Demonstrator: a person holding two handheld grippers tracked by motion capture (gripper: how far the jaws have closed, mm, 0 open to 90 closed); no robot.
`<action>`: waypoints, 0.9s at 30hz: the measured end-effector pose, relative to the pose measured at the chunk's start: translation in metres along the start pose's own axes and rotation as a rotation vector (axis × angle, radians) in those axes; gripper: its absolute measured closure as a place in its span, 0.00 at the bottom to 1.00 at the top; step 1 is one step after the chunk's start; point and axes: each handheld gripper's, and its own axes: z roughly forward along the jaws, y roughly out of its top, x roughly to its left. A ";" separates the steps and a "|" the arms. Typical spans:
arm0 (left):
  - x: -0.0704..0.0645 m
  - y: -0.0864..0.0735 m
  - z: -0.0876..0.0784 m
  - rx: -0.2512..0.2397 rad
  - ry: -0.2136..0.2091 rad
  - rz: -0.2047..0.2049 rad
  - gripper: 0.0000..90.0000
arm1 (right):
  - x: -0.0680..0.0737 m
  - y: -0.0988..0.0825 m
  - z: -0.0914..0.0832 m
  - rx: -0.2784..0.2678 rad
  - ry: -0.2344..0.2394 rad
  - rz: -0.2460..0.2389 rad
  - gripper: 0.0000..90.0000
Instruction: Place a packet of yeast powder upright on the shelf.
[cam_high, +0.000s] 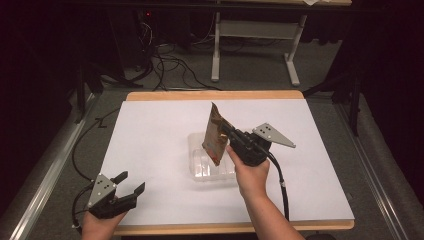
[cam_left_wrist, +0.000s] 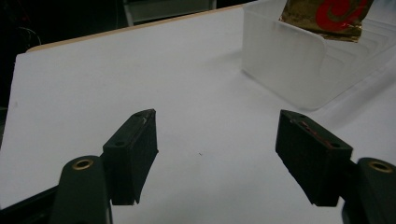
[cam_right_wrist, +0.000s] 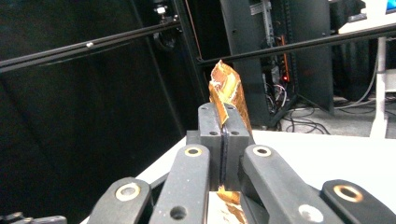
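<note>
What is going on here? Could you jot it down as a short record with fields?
Setting: white table top, dark room behind
Right gripper: fingers shut on a golden packet, held above the tray
Golden packet: upright, slightly tilted, red mark on its face
Clear plastic tray: on the table, mid-way across, below the packet
Left gripper: fingers open, nothing between them, near the table's front left corner

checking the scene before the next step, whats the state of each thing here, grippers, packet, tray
right gripper: shut on the gold packet, held above the table
gold packet: pinched at one edge, hanging tilted over the clear plastic tray, off the table
clear plastic tray: resting on the white table top, nothing visibly inside
left gripper: open, jaws apart with nothing between them, near the table's front left edge
</note>
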 end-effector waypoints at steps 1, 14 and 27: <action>0.000 0.000 0.000 -0.001 -0.002 0.002 0.34 | 0.005 -0.001 0.000 -0.002 0.001 -0.018 1.00; 0.000 0.000 0.001 0.006 -0.002 0.011 0.34 | -0.002 0.007 -0.012 -0.026 -0.038 -0.017 1.00; 0.002 0.000 -0.001 -0.001 -0.002 0.002 0.34 | -0.002 0.015 -0.001 -0.016 -0.106 -0.036 1.00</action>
